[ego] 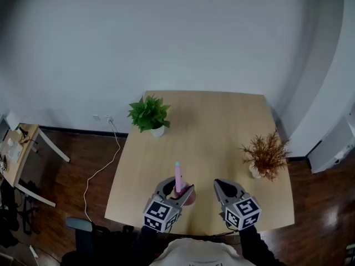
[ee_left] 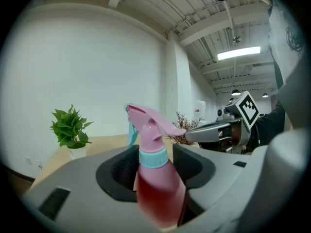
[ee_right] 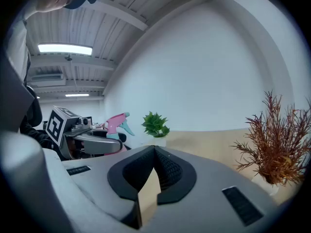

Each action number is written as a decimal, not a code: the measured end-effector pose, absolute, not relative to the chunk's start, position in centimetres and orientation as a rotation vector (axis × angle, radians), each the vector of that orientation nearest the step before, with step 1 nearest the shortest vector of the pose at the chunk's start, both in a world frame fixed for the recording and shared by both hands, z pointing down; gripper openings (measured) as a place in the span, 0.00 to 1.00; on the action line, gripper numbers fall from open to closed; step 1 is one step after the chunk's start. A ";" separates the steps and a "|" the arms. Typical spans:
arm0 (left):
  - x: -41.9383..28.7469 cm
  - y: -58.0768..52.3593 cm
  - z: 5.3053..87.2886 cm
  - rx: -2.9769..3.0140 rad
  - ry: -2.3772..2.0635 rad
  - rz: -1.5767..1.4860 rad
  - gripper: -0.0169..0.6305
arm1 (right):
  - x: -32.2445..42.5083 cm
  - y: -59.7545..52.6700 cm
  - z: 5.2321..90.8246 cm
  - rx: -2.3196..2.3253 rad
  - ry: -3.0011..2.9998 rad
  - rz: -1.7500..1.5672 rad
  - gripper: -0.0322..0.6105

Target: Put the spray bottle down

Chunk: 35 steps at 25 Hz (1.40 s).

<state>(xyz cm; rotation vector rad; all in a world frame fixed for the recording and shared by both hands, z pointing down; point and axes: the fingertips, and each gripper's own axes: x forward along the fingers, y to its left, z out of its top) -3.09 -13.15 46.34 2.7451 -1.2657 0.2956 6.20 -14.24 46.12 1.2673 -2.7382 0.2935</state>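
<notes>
Head view has both grippers over the near edge of the table [ego: 211, 126]. The left gripper [ego: 178, 186] is pinching the pink spray bottle [ee_left: 155, 178], which stands upright, though I can't tell if its base touches the wood. The right gripper [ee_right: 154, 149] sits just right of it, jaws pressed together with nothing in them. Further out there's a dried brown plant [ego: 267, 155] on the right and a green potted plant [ego: 148, 114] far left.

pink spray bottle [ee_left: 156, 181], teal collar [ee_left: 154, 158] and trigger [ee_left: 132, 130]. pale wood table [ego: 211, 121]. green leafy plant [ego: 148, 114] in a white pot [ego: 158, 131]; rust-brown dried plant [ego: 268, 154]. grey left hand-held gripper [ego: 178, 187] and right hand-held gripper [ego: 219, 184], cubes [ego: 161, 215] with black-and-white square markers. dark brown floor [ego: 83, 159].
</notes>
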 end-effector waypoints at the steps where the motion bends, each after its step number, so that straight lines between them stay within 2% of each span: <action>1: -3.4 -13.4 46.5 2.741 -1.268 0.295 0.39 | 6.0 -14.3 46.2 1.266 -2.737 0.295 0.00; 13: -10.0 -19.3 49.2 2.656 -1.405 0.322 0.39 | 2.5 -15.7 47.0 1.231 -2.725 0.306 0.00; 27: -20.0 -31.8 52.8 2.571 -1.747 0.375 0.39 | -0.4 -17.8 48.8 1.194 -2.668 0.336 0.00; 35: -20.8 -35.9 55.8 2.556 -1.804 0.447 0.39 | -0.2 -18.6 49.5 1.198 -2.640 0.344 0.00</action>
